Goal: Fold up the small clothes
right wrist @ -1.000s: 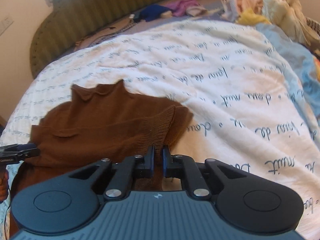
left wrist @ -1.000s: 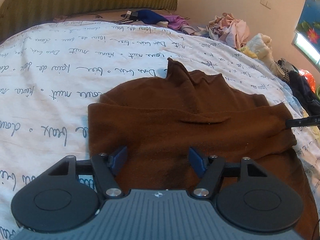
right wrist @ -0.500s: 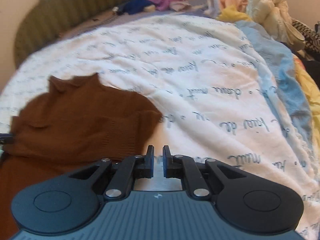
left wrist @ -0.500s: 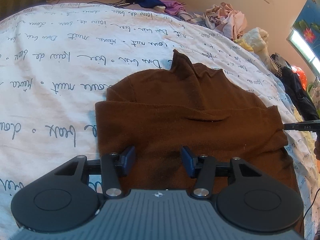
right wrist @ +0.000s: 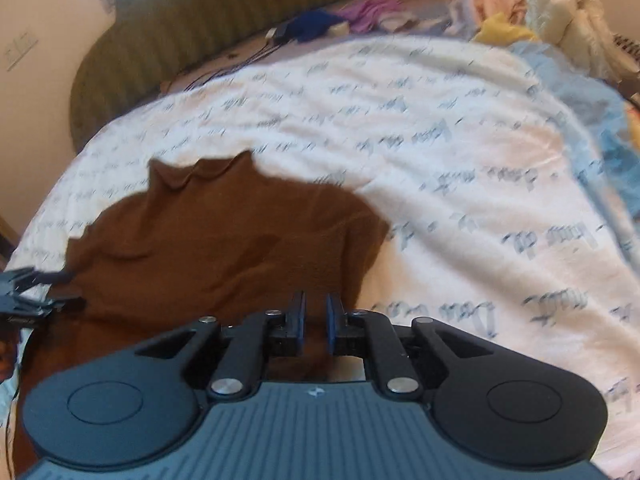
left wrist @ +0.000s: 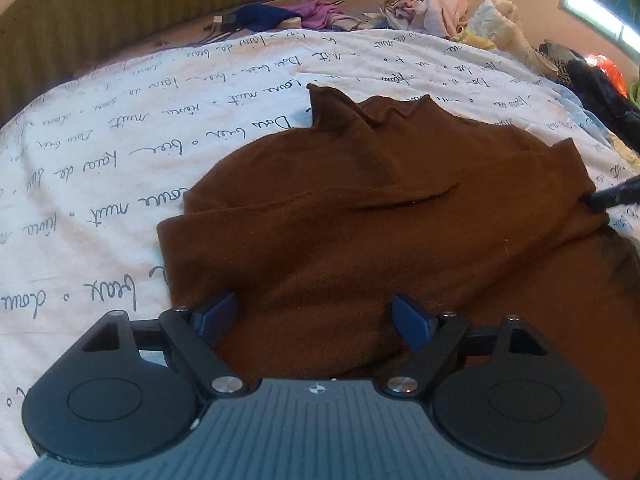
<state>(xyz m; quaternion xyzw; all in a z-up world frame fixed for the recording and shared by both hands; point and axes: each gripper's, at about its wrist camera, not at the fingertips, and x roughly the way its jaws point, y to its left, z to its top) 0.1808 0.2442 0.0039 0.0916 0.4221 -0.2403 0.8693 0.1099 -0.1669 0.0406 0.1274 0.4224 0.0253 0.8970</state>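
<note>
A brown sweater (left wrist: 380, 240) lies partly folded on the white script-printed sheet (left wrist: 120, 160), collar pointing away from me. My left gripper (left wrist: 314, 316) is open, its blue pads spread over the sweater's near left part with nothing gripped. At the garment's right edge, the tip of the right gripper (left wrist: 616, 196) meets the cloth, which puckers toward it. In the blurred right wrist view, the right gripper (right wrist: 314, 316) is shut on the brown sweater (right wrist: 224, 248) at its right edge. The left gripper (right wrist: 32, 292) shows as a dark blur at the far left.
A green ribbed headboard (left wrist: 140, 12) runs along the back. Blue and purple garments (left wrist: 260, 14) lie beside it. A heap of pale clothes (left wrist: 432, 0) sits at the back right, and dark clothes (left wrist: 600, 88) lie at the right edge. White sheet (right wrist: 440, 160) spreads right of the sweater.
My left gripper's fingers have spread wider and its view has tilted up. The right gripper swung back left over the sweater's right edge, and the cloth there has bunched up.
</note>
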